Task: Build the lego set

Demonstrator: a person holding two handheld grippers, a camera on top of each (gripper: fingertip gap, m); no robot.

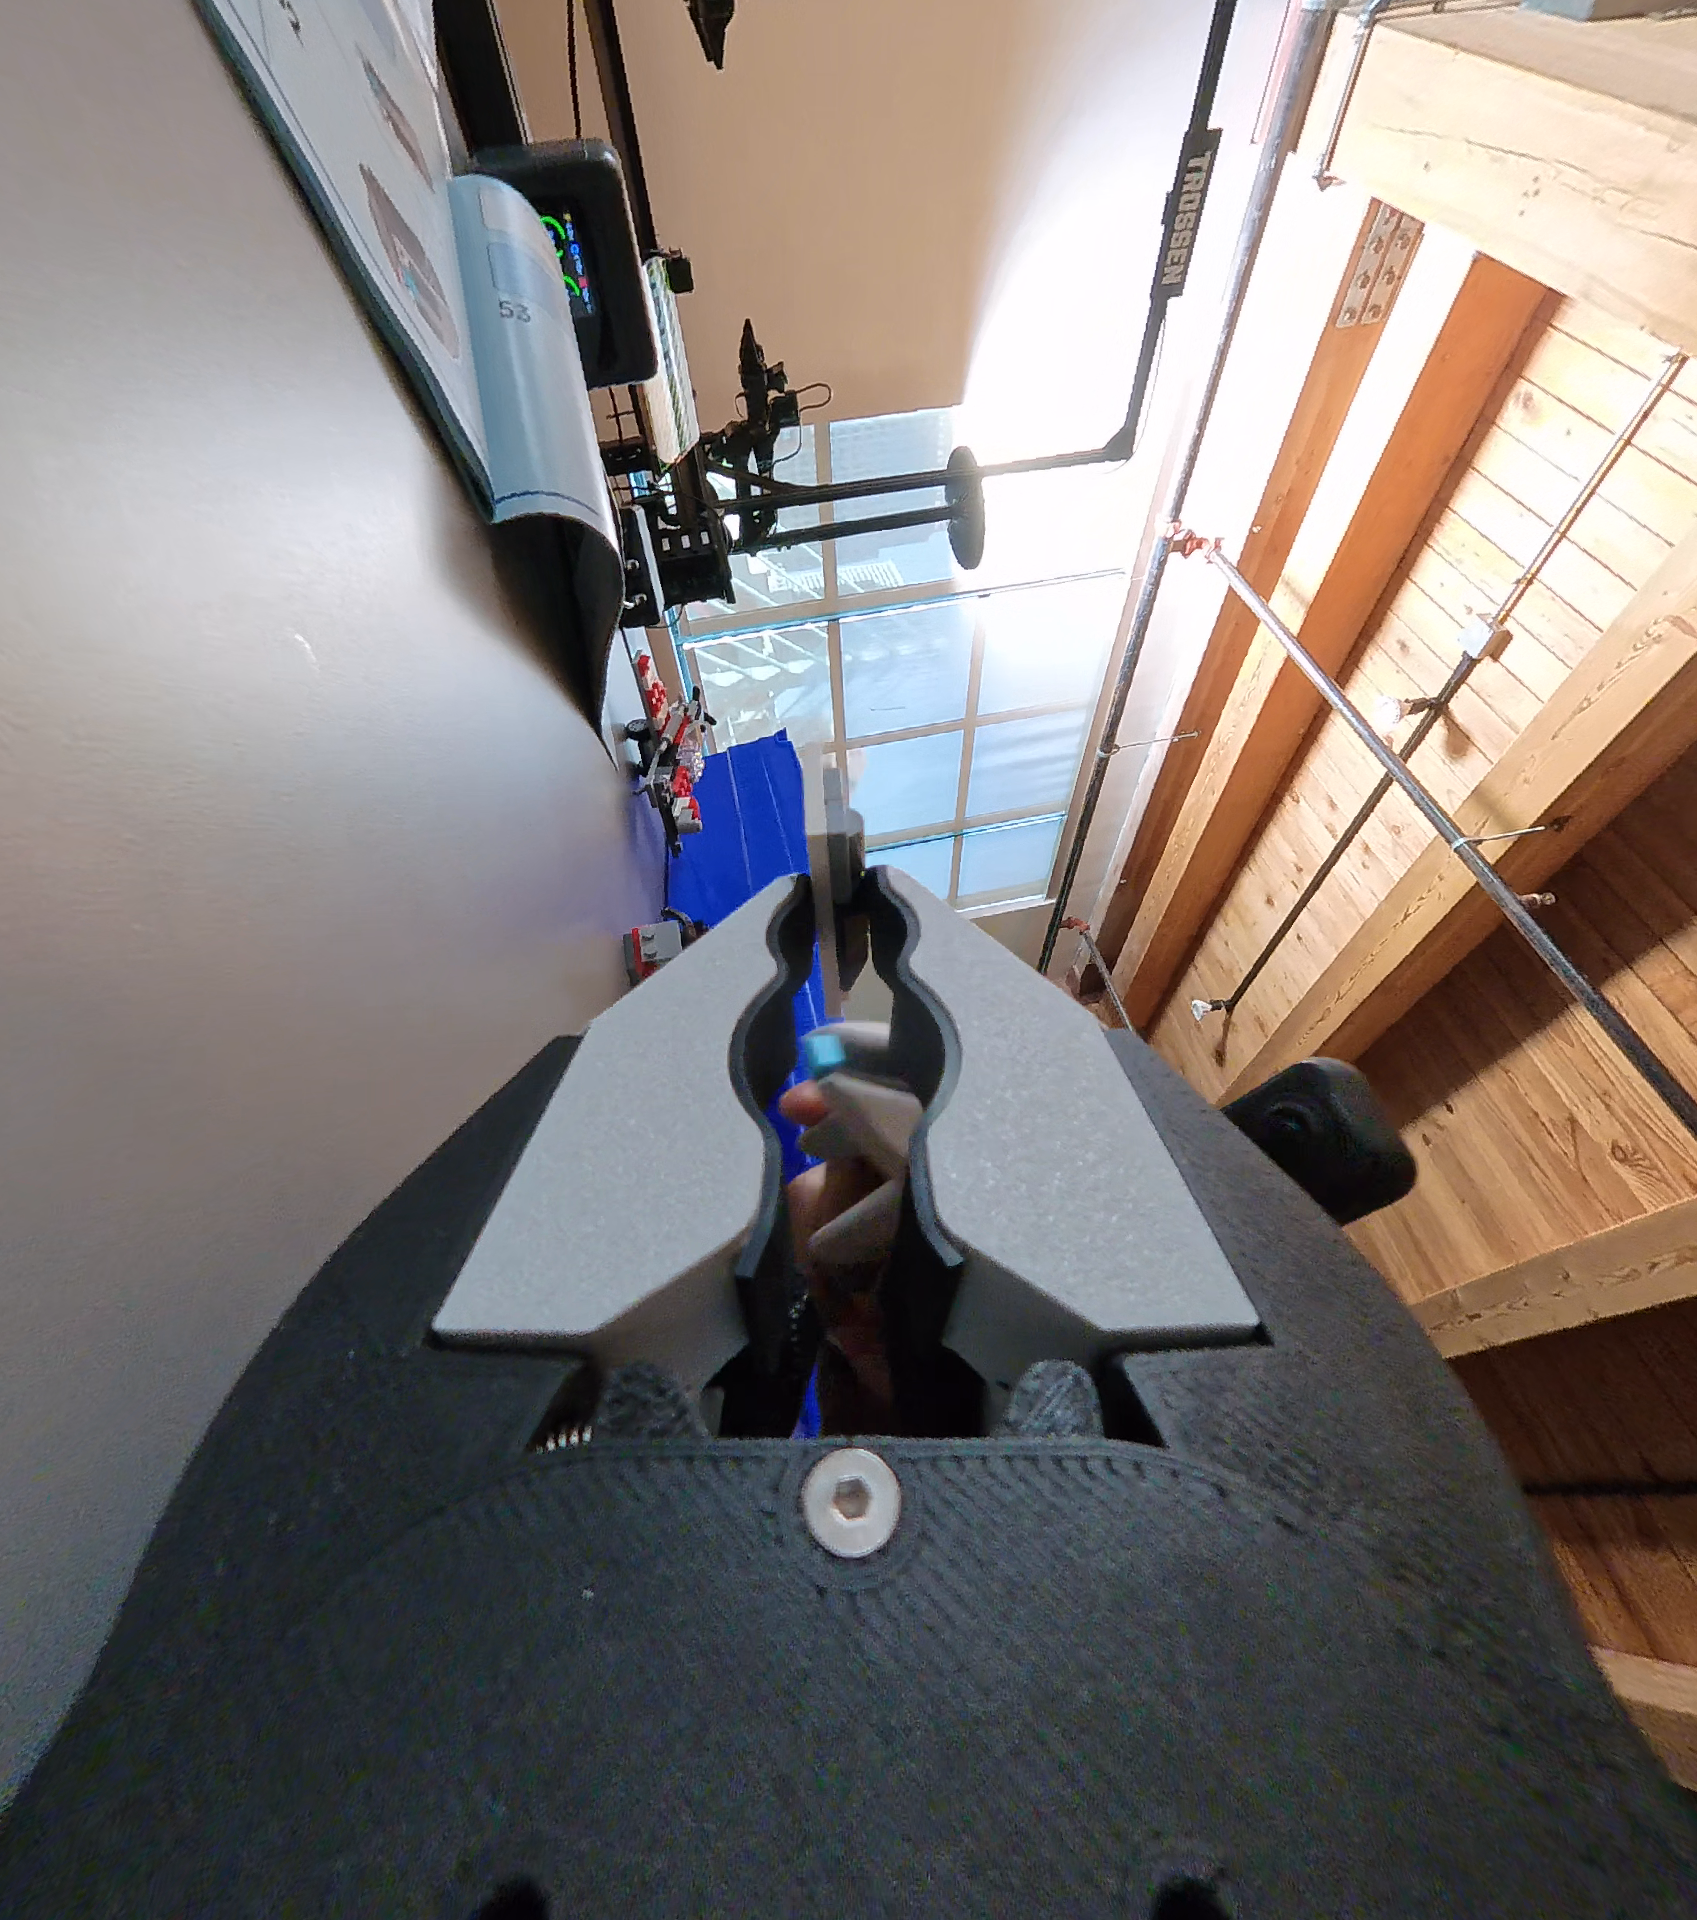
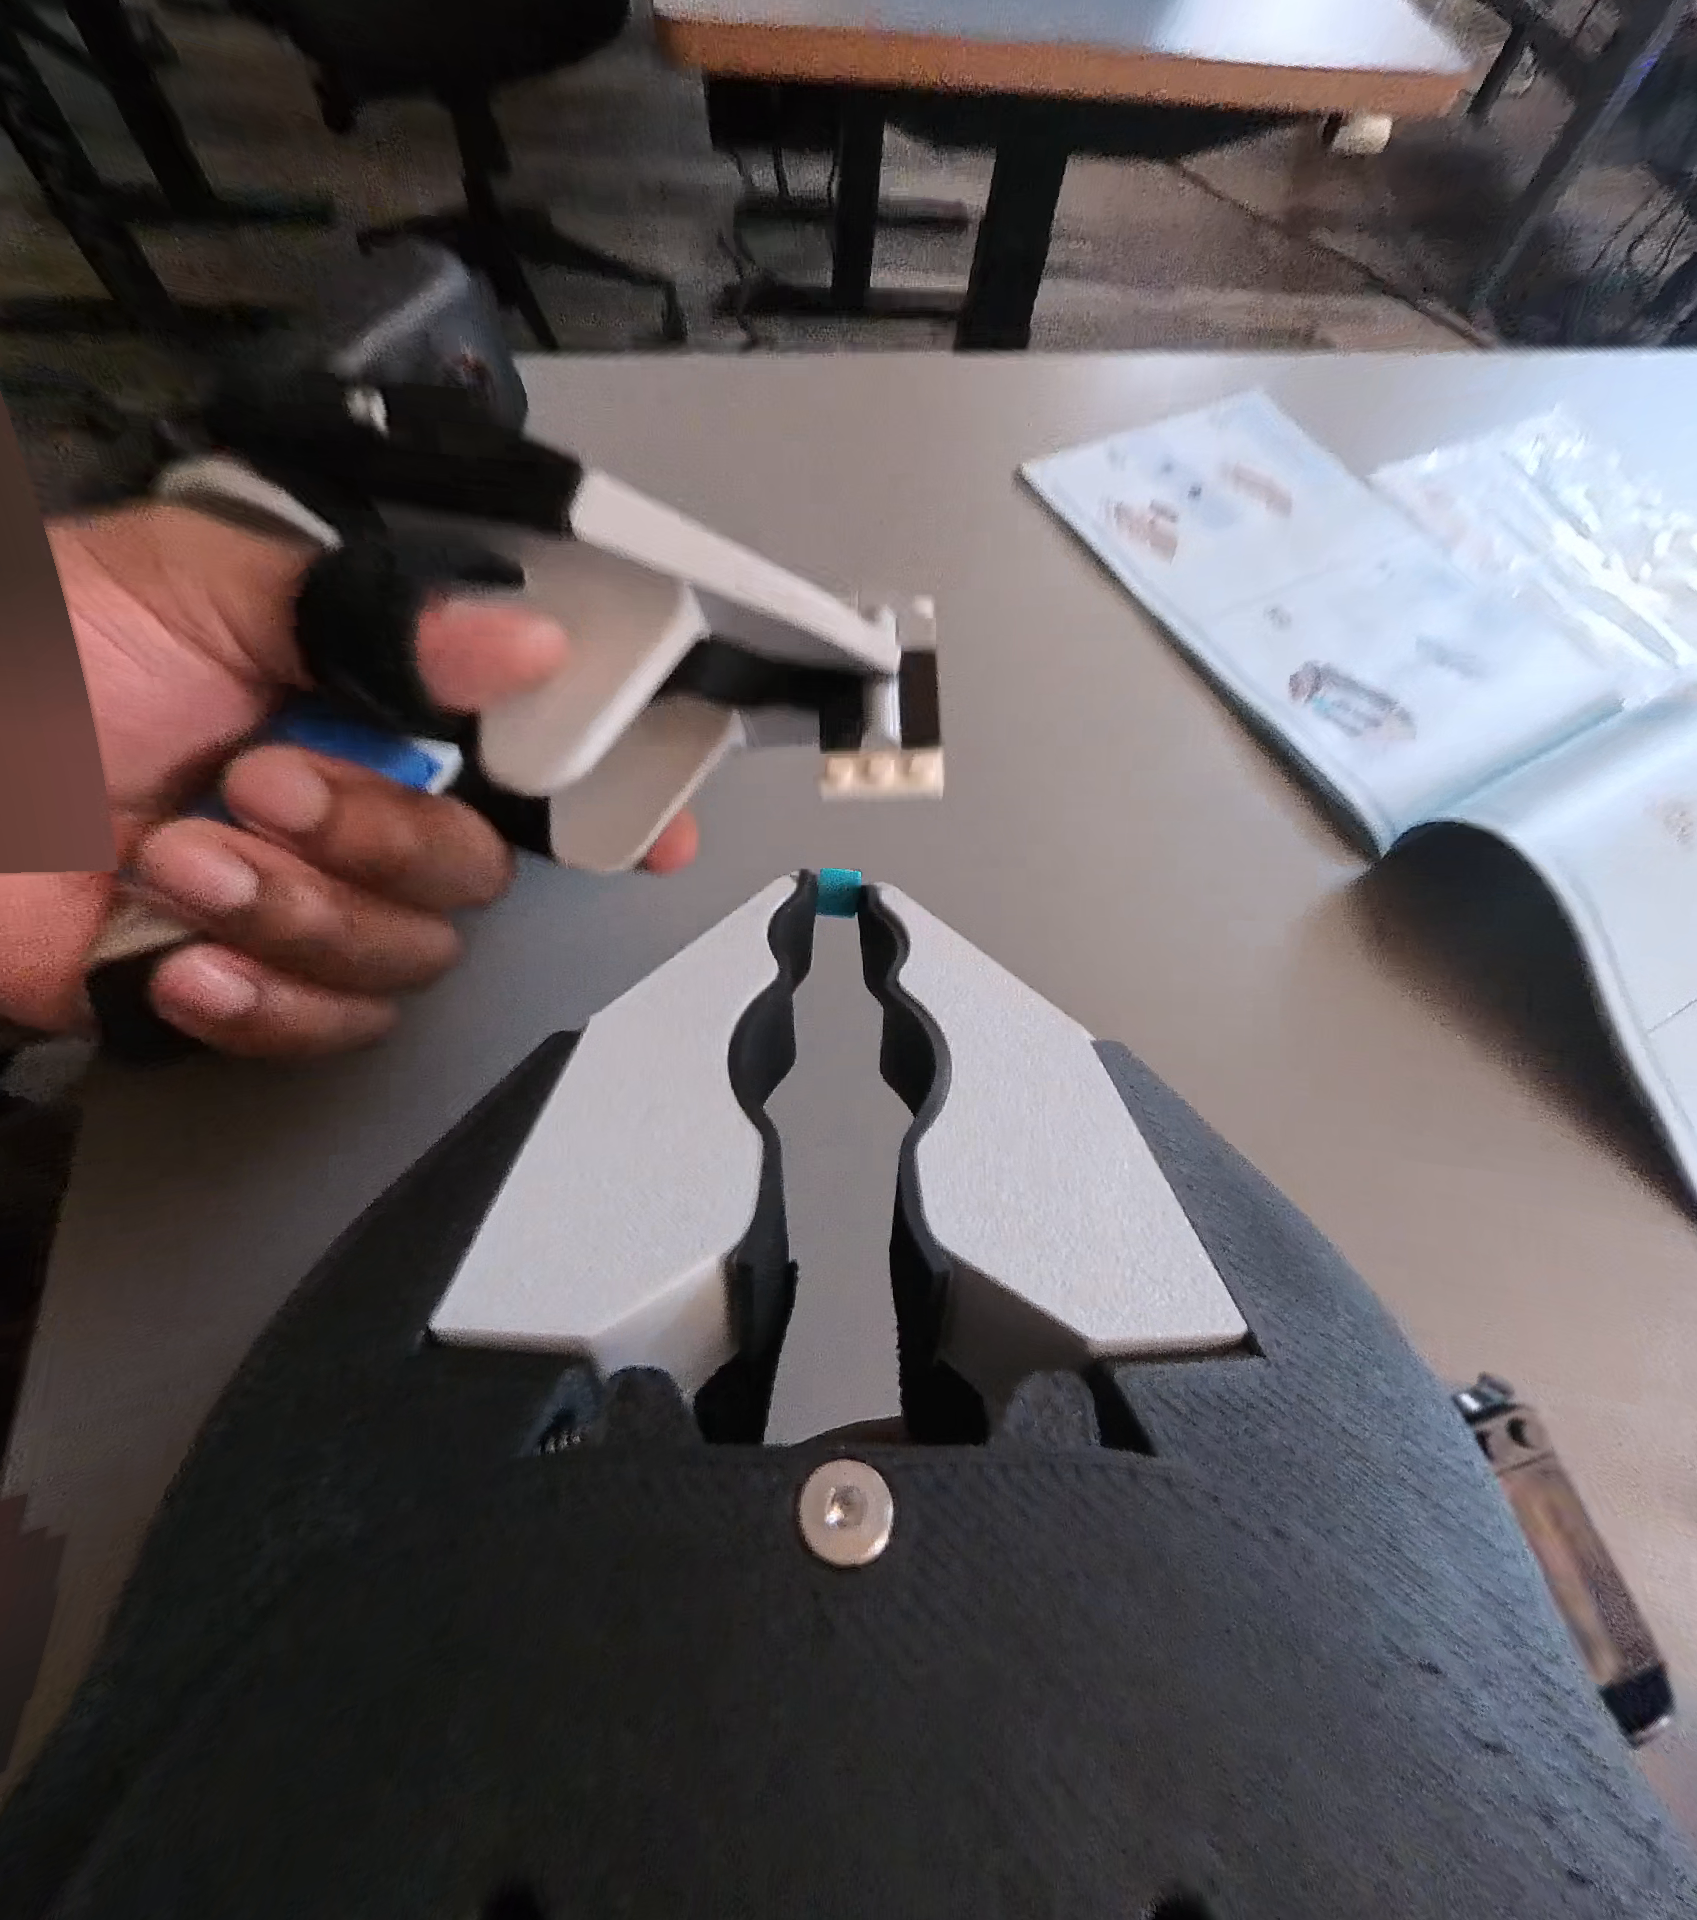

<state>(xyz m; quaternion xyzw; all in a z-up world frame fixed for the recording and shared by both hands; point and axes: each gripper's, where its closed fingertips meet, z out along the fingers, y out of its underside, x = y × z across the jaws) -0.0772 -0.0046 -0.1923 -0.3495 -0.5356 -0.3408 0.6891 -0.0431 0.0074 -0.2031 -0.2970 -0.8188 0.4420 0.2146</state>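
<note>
The teal brick (image 2: 840, 896) is a tiny hard plastic cube, surely featherweight and stiff, with smooth faces that could squirt out of a pinch taken off-centre; the flat opposite sides are the place to hold it, and that is where the right gripper (image 2: 838, 902) has it, clenched with a dark pad on each side and the brick sitting at the very fingertips, its front face poking out. It hangs above the grey worktop (image 2: 1083, 935), not resting on it. At about twelve o'clock from the brick, near but apart, is a small brick assembly (image 2: 891, 727): black and grey pieces with a pale studded plate along its lower edge, facing the teal brick. That assembly looks rigid but built of pressed-together parts, so I would judge that a hard shove could pop it apart. The left gripper (image 2: 885, 691) has it clamped at the tips, coming in from ten o'clock, with a hand (image 2: 283, 790) wrapped round its handle; in its own view the left gripper's jaws are nearly together on the assembly's thin grey edge (image 1: 836, 873), which stands out beyond the tips. Out at two o'clock an open booklet (image 2: 1446, 665) lies on the worktop, well clear of both grippers.
</note>
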